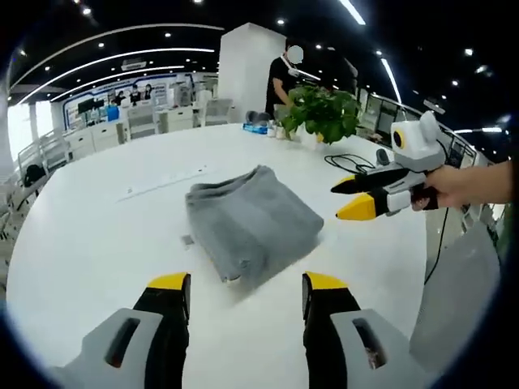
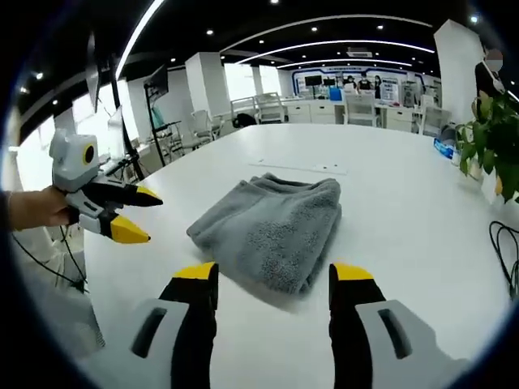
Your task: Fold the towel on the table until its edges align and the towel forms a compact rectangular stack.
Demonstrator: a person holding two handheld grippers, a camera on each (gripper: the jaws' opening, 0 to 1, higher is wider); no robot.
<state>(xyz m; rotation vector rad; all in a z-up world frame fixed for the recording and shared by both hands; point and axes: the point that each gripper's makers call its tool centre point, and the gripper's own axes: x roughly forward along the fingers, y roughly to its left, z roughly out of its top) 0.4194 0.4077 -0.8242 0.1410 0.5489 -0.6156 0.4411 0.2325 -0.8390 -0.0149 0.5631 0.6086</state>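
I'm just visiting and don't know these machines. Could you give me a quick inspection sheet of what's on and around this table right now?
Surface: white table, mostly bare.
Job's things: grey towel, already folded into a thick stack, lying flat; edges roughly lined up, one end a bit rumpled.
Clutter: potted plant and small items by the far edge; a small mark or scrap beside the towel.
Grippers: left tool open, holding nothing, short of the towel; right tool open, holding nothing, also short of it.
Cables: black cable lying near the plant.
Surroundings: open office with desks, chairs, a white pillar, ceiling lights; a person stands behind the plant.
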